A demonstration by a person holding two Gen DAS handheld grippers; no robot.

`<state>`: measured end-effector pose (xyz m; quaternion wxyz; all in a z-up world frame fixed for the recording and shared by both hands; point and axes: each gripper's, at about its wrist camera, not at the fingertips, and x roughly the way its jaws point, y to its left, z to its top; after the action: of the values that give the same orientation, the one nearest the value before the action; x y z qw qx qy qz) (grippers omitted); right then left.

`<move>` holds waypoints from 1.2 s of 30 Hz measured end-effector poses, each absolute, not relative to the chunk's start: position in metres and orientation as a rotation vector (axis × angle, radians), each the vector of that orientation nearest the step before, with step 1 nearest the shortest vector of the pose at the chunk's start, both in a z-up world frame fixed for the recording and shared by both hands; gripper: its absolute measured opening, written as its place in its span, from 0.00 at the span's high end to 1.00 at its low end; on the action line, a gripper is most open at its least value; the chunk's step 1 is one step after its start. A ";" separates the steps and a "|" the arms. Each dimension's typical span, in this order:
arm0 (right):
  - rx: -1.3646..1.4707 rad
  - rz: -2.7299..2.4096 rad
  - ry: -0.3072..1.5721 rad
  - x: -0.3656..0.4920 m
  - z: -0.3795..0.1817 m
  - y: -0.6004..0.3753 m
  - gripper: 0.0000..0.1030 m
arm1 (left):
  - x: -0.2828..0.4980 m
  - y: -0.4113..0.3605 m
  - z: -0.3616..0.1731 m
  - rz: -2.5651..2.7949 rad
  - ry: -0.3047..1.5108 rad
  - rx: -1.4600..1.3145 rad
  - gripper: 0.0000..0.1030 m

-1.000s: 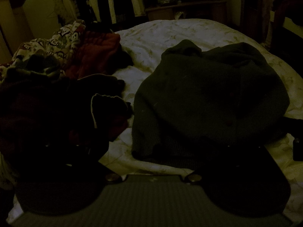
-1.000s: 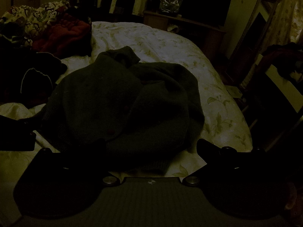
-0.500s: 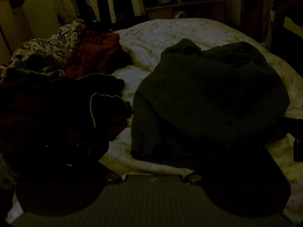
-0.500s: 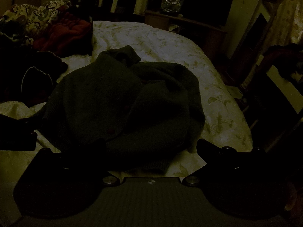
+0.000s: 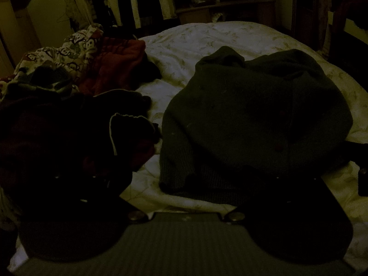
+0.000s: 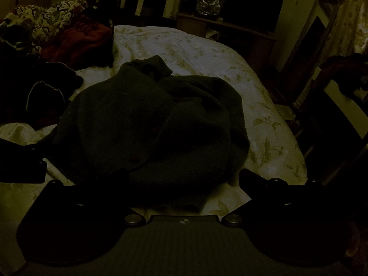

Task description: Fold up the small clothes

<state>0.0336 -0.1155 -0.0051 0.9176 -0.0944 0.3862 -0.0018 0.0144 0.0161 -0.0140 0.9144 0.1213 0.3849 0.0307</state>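
A dark green knit cardigan (image 5: 253, 119) with small red buttons lies rumpled on the white floral bedspread (image 5: 195, 39); it also shows in the right wrist view (image 6: 149, 124). My left gripper (image 5: 184, 179) is open, fingers spread wide, just in front of the cardigan's near hem. My right gripper (image 6: 184, 179) is open too, its fingers either side of the near hem, the right finger (image 6: 255, 179) over bare bedspread. The room is very dim.
A pile of dark, red and monkey-print clothes (image 5: 76, 73) lies on the bed's left side (image 6: 57, 34). Hanging clothes (image 5: 128, 0) and a wooden shelf (image 6: 230, 27) stand behind the bed. A chair (image 6: 340, 105) stands at the right.
Both views have shifted only slightly; the right gripper has edged a little closer to the cardigan's hem. Nothing has been taken hold of.
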 end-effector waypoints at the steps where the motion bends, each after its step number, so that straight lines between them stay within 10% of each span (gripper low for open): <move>1: -0.195 -0.004 0.794 0.033 -0.005 -0.115 0.00 | 0.014 0.016 -0.014 0.062 0.793 0.249 0.00; 36: -0.106 0.237 0.641 0.017 -0.009 -0.157 0.00 | 0.024 0.043 -0.011 -0.044 0.768 0.274 0.00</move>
<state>0.0175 -0.1568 -0.0092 0.9408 -0.0519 0.3140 0.1164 0.0243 0.0427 -0.0107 0.9178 0.1332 0.3735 -0.0213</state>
